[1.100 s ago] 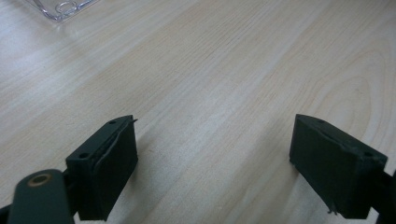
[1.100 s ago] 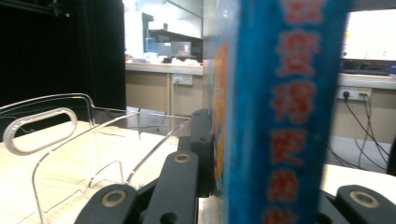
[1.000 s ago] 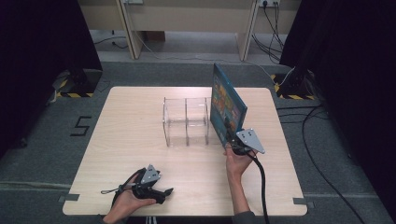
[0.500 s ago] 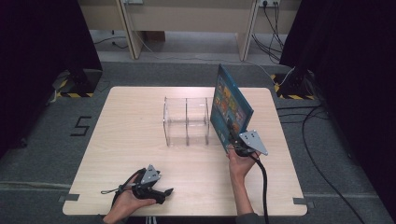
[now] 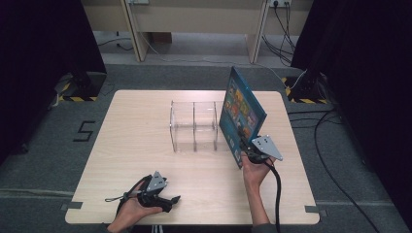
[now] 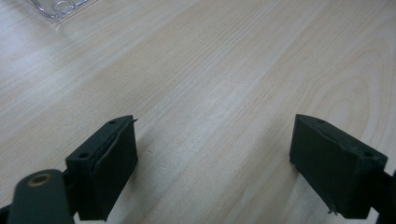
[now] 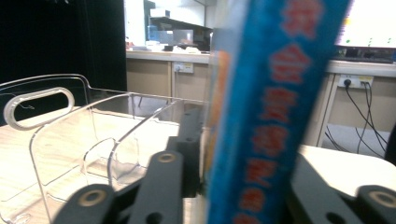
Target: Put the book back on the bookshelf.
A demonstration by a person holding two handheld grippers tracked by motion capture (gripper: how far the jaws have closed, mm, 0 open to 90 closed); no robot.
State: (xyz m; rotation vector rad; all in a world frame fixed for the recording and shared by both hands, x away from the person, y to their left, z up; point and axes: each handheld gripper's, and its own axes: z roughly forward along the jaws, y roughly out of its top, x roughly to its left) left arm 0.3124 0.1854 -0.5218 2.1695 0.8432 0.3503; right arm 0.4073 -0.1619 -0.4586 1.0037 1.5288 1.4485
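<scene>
A: High view, go. Where was the book?

B: The blue book (image 5: 241, 112) stood on edge at centre right of the frame, tilted, just beside the right end of the clear plastic rack (image 5: 193, 126). Can't tell if they touched. Right tongs (image 5: 244, 145) sat at its lower near corner, with the person's right hand (image 5: 254, 170) below.

A: Left side?

B: Left tongs (image 5: 171, 200) lay low at bottom left on the surface (image 5: 136, 141), held in the left hand (image 5: 132, 209), well apart from the rack and the book.

A: Left gripper view?

B: Tongs (image 6: 215, 163) wide apart, nothing between them, just bare wood surface (image 6: 224, 70). A corner of the clear rack (image 6: 58, 6) showed at upper left.

A: Right gripper view?

B: The book's blue spine (image 7: 275, 107) ran up the middle right of the frame, blurred, between the two black jaws. The tongs (image 7: 243, 186) had just been opening with the book between them. The left jaw looked close against the cover; can't tell if the pads pressed on it. The clear rack (image 7: 70, 135) with its handle slot filled the left half.
</scene>
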